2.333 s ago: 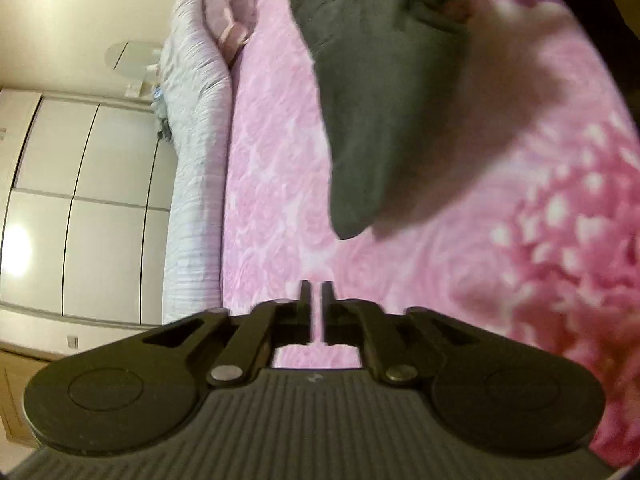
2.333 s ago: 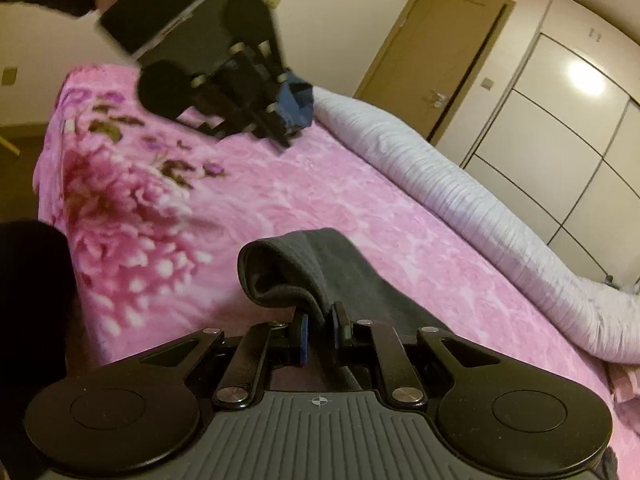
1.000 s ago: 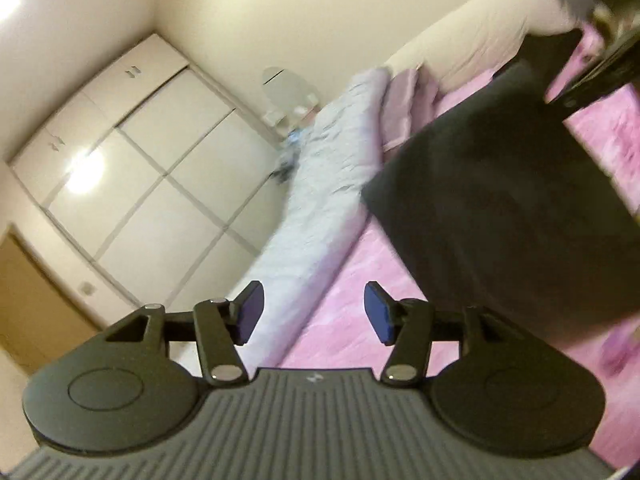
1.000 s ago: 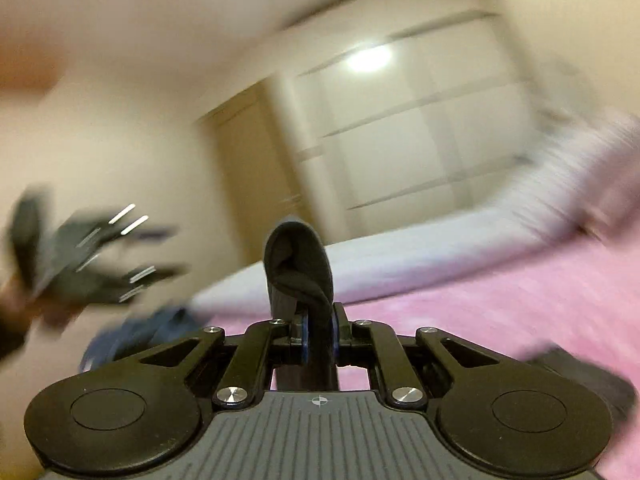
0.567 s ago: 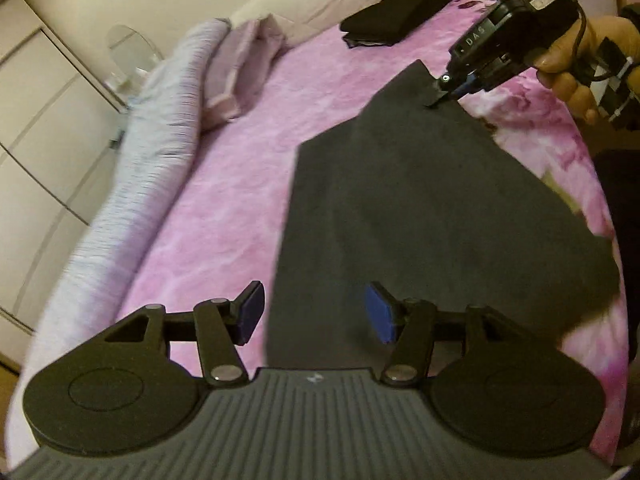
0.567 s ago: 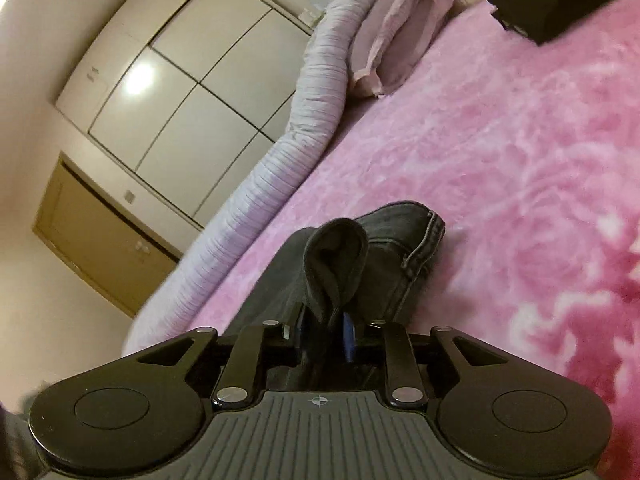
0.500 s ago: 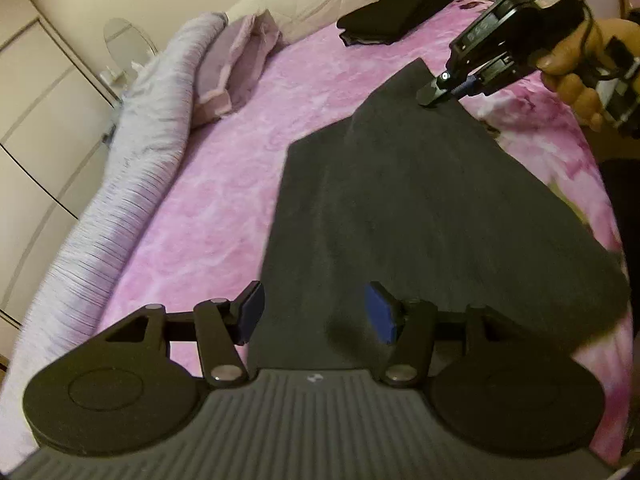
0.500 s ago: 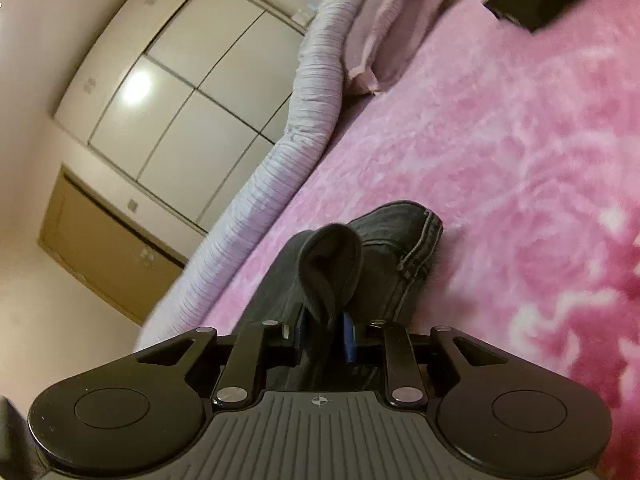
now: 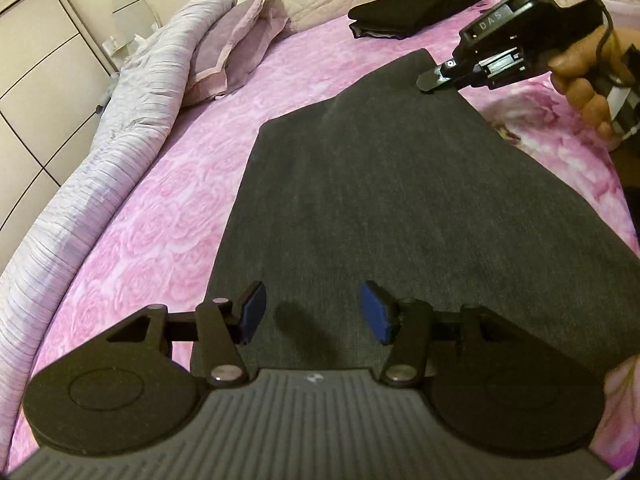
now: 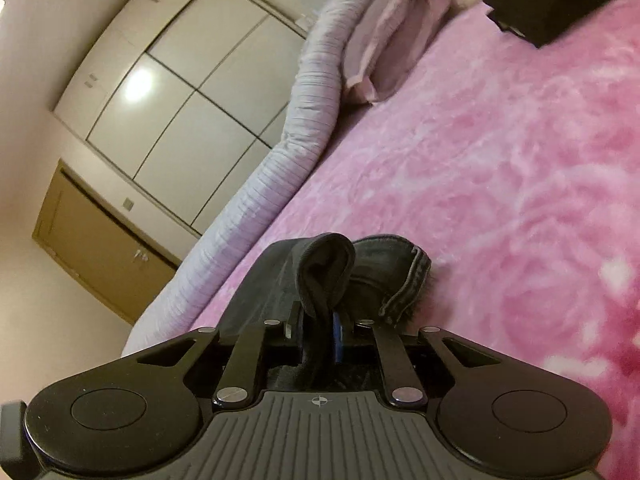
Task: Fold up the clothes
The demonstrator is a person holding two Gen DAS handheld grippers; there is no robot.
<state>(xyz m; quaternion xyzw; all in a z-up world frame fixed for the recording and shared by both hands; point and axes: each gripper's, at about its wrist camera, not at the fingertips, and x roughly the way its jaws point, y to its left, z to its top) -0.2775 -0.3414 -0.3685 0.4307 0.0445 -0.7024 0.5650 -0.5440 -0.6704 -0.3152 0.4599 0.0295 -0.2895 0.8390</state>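
A dark grey garment (image 9: 400,180) lies spread flat on the pink bed cover (image 9: 160,200). My left gripper (image 9: 313,304) hovers over its near edge. Its jaws are closing slightly with the blue pads still wide apart and nothing between them. My right gripper (image 9: 430,80) is at the garment's far corner, held by a person's hand (image 9: 588,72). In the right wrist view this gripper (image 10: 318,328) is closing on an upright fold of the garment (image 10: 328,268). A stitched hem (image 10: 412,280) lies just beside it.
A folded black pile (image 9: 416,12) sits near the headboard, also seen in the right wrist view (image 10: 560,4). A rolled lilac quilt (image 9: 120,140) and a pillow (image 9: 236,52) line the bed's far side. White wardrobe doors (image 10: 192,112) and a brown door (image 10: 100,248) stand beyond.
The garment hung in the air a second ago and now lies flat on the bed. Both grippers came down toward the bed. In the last half second little has shifted.
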